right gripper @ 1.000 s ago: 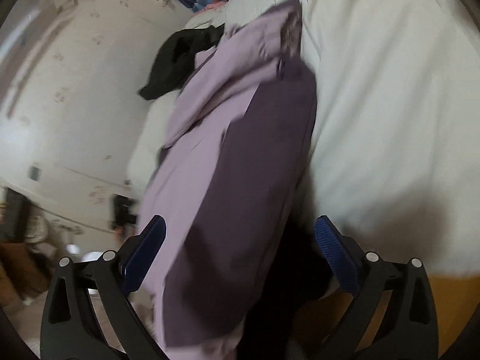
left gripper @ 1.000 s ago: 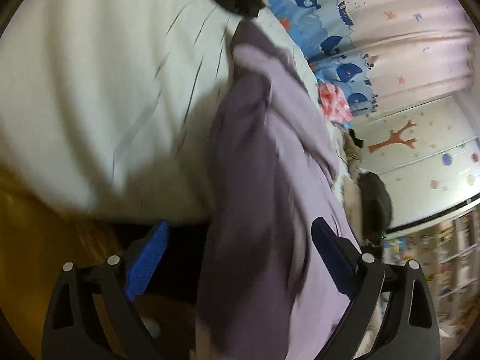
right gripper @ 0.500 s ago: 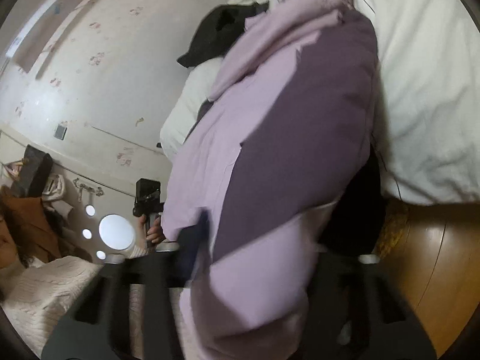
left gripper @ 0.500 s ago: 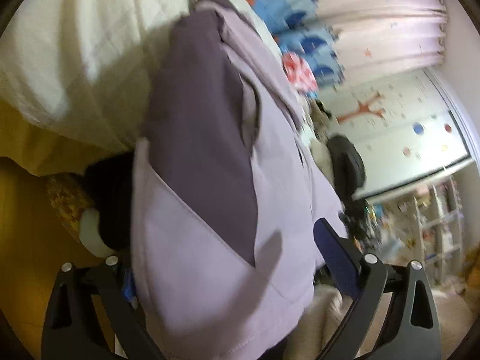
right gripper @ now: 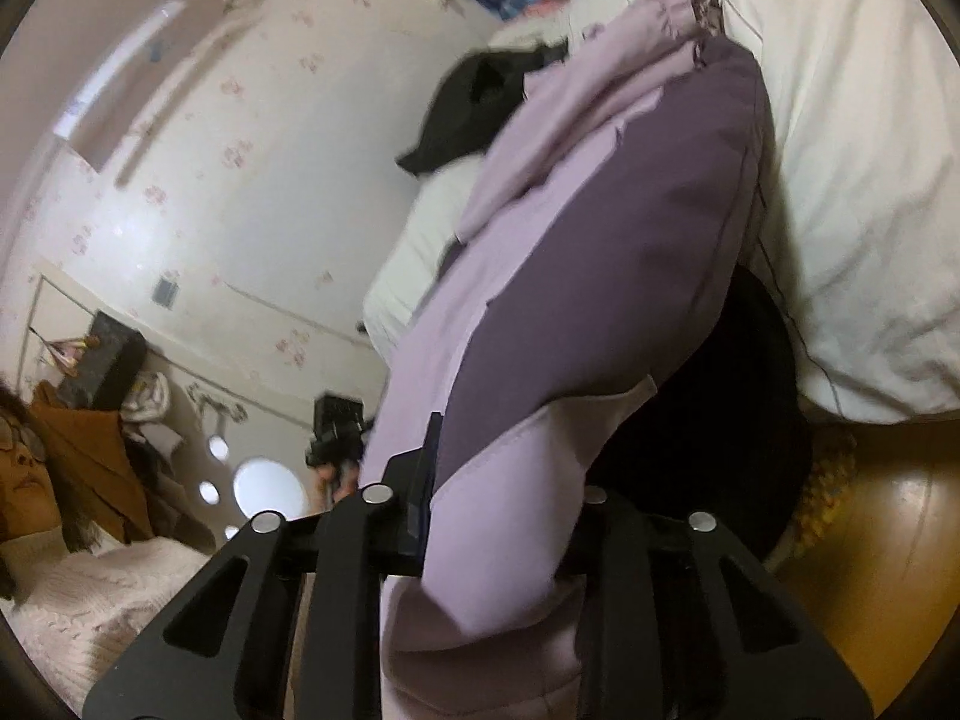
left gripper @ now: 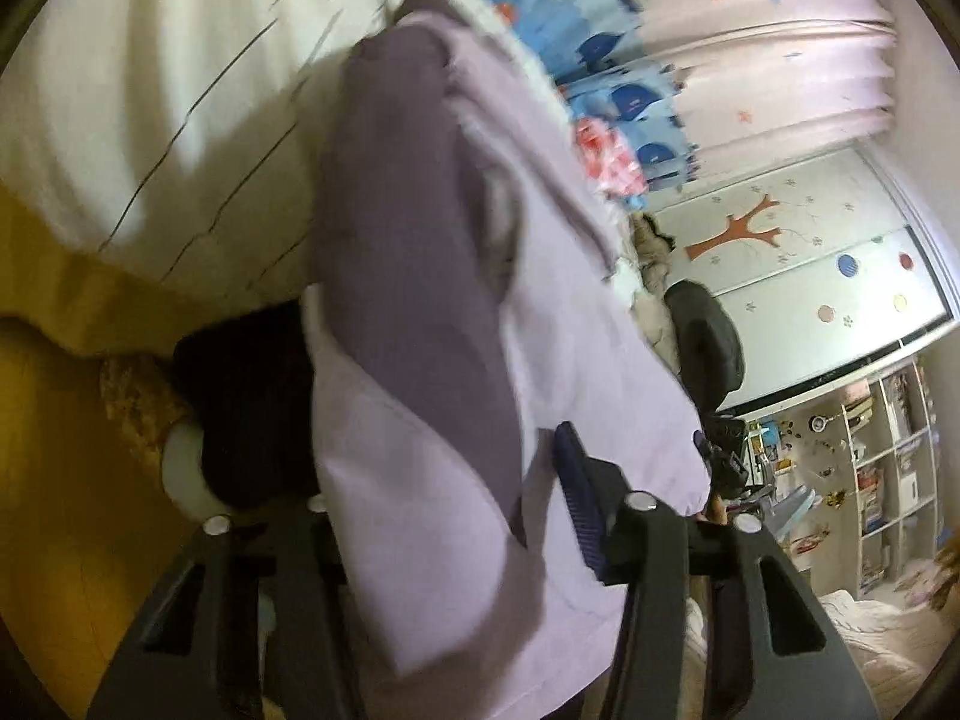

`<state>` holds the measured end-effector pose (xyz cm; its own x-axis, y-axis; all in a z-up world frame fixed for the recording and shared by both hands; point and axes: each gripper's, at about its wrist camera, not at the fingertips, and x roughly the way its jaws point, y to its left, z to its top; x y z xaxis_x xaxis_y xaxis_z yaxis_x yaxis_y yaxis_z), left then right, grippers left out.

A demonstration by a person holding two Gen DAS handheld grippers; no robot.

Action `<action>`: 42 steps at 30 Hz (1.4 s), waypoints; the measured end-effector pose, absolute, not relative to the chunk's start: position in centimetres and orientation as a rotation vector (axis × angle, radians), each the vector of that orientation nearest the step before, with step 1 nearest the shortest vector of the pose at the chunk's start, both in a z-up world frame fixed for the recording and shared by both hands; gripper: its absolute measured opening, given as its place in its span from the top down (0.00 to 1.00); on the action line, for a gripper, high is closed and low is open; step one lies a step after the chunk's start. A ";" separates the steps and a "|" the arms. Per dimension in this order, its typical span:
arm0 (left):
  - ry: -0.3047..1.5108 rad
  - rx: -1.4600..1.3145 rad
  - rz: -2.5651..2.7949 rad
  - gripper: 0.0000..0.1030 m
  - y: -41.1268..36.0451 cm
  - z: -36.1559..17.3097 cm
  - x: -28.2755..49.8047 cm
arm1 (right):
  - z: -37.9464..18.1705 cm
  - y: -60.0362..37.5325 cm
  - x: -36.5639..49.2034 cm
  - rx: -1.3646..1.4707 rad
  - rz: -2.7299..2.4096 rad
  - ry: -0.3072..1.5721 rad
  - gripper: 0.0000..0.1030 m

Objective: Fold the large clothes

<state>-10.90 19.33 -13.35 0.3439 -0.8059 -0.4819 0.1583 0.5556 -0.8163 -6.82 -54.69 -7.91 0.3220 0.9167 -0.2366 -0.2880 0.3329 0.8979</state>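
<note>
One two-tone purple garment (left gripper: 456, 324), lilac with darker violet panels, hangs off the edge of one white bed (left gripper: 156, 96) and runs up onto it. Left gripper (left gripper: 444, 516): its two fingers are narrowed onto the lilac hem, clamping the cloth. Right gripper (right gripper: 510, 516): its two fingers likewise pinch the same garment (right gripper: 600, 276) at its lower edge. One black garment (right gripper: 474, 108) lies on the bed (right gripper: 852, 192) beyond. One star-printed curtain (left gripper: 780, 48) hangs behind.

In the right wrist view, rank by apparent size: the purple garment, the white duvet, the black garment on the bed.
1. Purple garment, though nearness to the camera inflates it.
2. White duvet, cut off by the frame edge.
3. Black garment, far back.
</note>
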 end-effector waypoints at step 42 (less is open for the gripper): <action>0.966 0.167 -0.336 0.43 10.8 -5.7 -14.5 | -10.4 -56.1 -9.6 0.878 0.893 0.982 0.36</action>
<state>-14.49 10.75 -5.66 0.5218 -0.2057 -0.8279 0.3529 0.9356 -0.0100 -9.57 -56.09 -10.39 0.2901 0.9083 -0.3012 -0.2134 0.3683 0.9049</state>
